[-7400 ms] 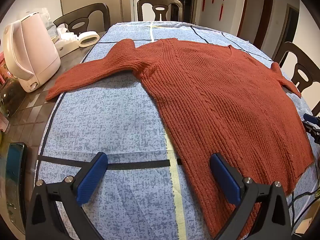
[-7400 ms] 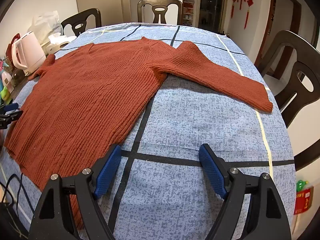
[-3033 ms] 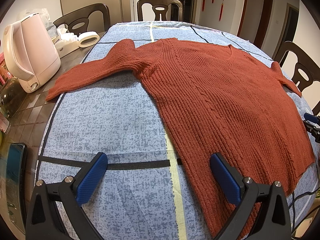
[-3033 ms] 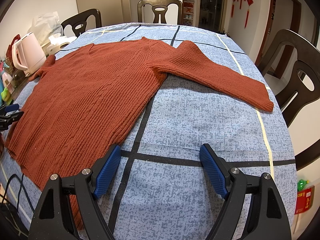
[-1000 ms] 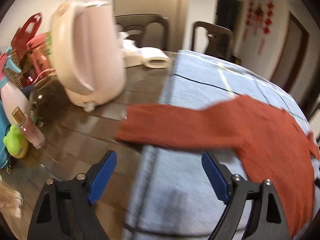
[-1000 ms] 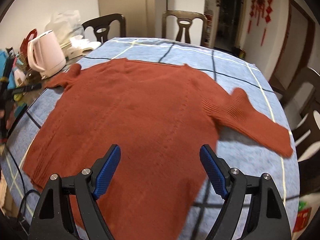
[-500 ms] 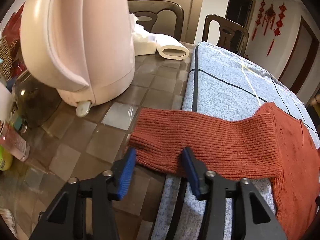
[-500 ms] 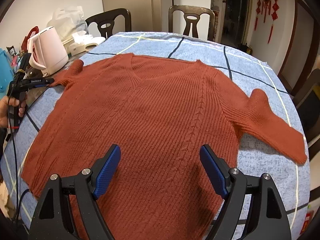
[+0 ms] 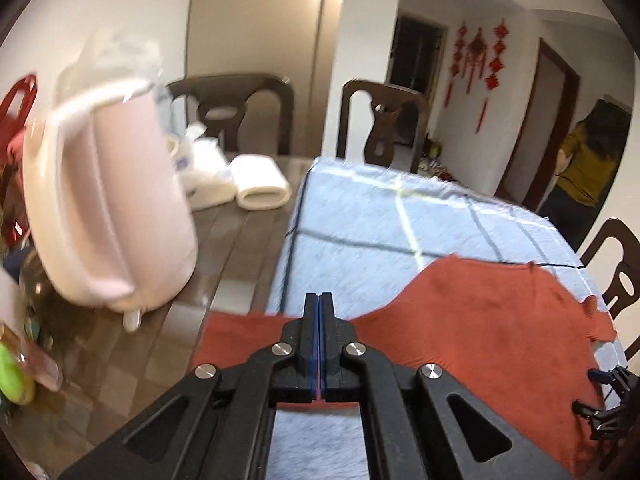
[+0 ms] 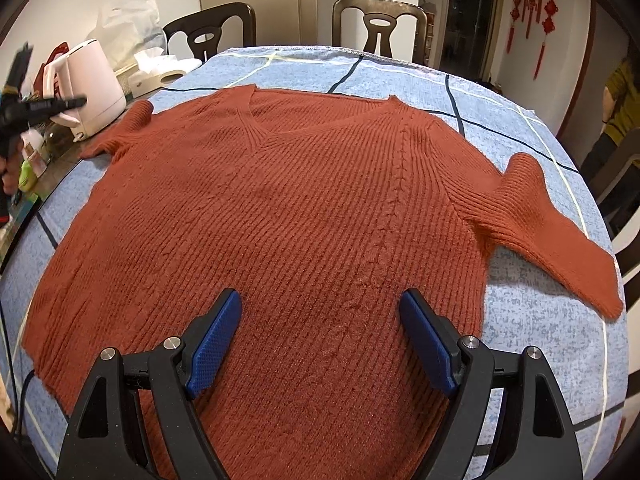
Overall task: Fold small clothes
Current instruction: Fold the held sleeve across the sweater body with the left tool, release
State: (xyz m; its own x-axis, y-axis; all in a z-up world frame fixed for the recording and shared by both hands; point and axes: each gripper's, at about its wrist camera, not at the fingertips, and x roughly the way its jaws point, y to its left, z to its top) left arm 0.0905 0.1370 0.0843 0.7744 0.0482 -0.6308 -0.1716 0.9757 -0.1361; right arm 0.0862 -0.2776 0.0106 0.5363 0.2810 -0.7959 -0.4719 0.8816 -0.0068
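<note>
A rust-red knit sweater (image 10: 288, 216) lies flat, front up, on the blue patterned cloth (image 10: 532, 328) that covers the table. My left gripper (image 9: 319, 300) is shut on the cuff end of the sweater's left sleeve (image 9: 240, 332), lifted a little above the table edge. The sweater body (image 9: 500, 320) stretches off to the right in that view. My right gripper (image 10: 320, 320) is open and empty, hovering over the lower middle of the sweater. The right sleeve (image 10: 560, 236) lies spread out to the right. The left gripper (image 10: 44, 106) shows at the far left of the right wrist view.
A pale pink kettle (image 9: 104, 208) stands close on the left on the bare tiled tabletop (image 9: 224, 248), with tissue packs (image 9: 260, 188) behind it and small bottles (image 9: 16, 364) at the left edge. Dark chairs (image 10: 380, 24) ring the table. A person (image 9: 588, 164) stands at the far right.
My left gripper has closed on the left sleeve's cuff and lifted it; half a second ago its jaws were apart around the cuff. The right gripper has moved slightly closer over the sweater.
</note>
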